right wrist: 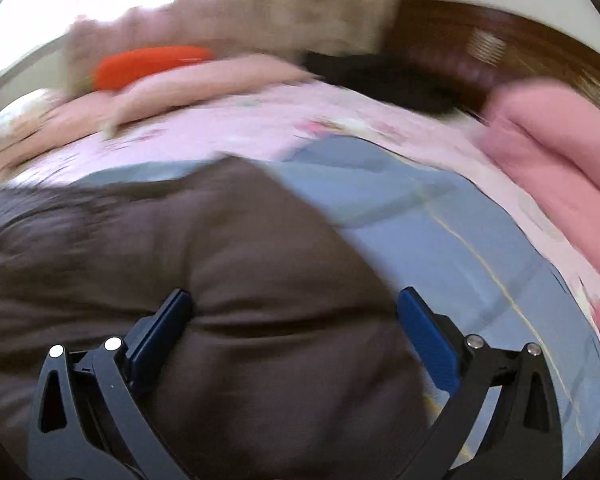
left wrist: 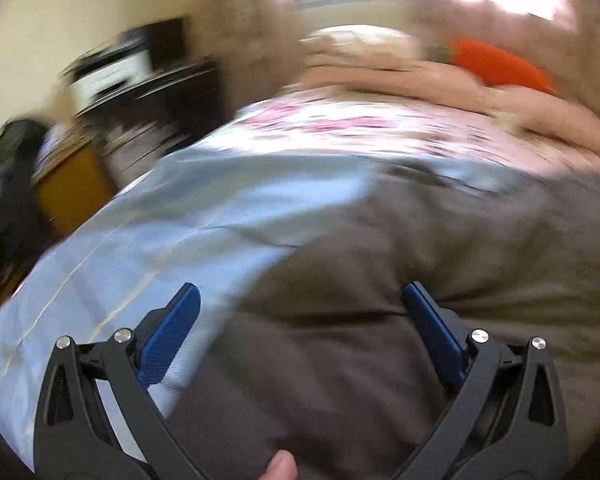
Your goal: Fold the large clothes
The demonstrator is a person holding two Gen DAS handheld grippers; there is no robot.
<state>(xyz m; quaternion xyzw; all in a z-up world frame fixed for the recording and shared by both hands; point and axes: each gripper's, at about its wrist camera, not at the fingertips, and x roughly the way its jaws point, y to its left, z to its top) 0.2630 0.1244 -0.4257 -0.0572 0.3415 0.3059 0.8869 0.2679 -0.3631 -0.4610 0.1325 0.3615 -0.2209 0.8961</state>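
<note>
Both views are smeared by motion blur, so fine detail and any writing or labels cannot be read, and no container can be made out. The left gripper is released, its blue pads spread wide, and between and ahead of them lies a large brown garment spread over a pale blue sheet on the bed. The sheet shows bare to the left of this gripper. The right gripper is likewise released, with the same brown garment filling the space between its pads and reaching off to its left; the blue sheet lies bare to its right. Farther ahead of both grippers sits a pink floral cover with bunched peach bedding and something orange on top (too blurred to identify). Ahead and to the right of the right gripper is a folded pink blanket.
</note>
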